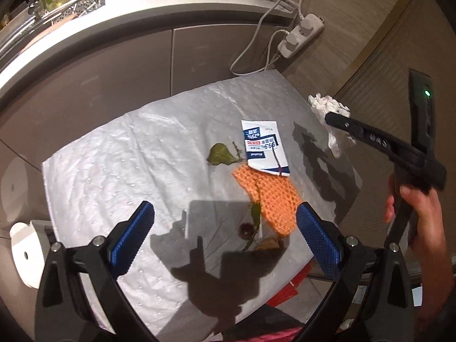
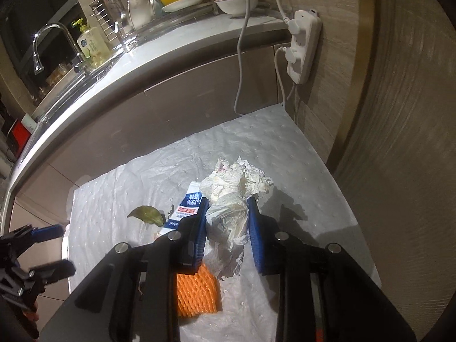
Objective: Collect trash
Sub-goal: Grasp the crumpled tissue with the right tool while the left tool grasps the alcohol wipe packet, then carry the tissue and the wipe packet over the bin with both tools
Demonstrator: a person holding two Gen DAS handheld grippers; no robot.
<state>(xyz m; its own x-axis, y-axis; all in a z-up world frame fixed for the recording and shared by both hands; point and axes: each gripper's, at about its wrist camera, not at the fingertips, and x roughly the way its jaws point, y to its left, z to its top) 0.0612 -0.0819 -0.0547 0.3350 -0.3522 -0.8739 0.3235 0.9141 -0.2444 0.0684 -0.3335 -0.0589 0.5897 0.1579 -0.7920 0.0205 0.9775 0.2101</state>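
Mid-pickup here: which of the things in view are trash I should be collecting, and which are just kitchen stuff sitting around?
Trash to collect:
crumpled tissue, held in the right hand-held gripper
blue-and-white sachet
orange foam net
green leaf
dark round fruit

Just lying about:
power strip
soap bottle
white bowl

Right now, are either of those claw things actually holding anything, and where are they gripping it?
The right gripper is shut on a crumpled tissue wad, pinching its lower, bunched part, lifted above the sheet. The left gripper is open and holds nothing.
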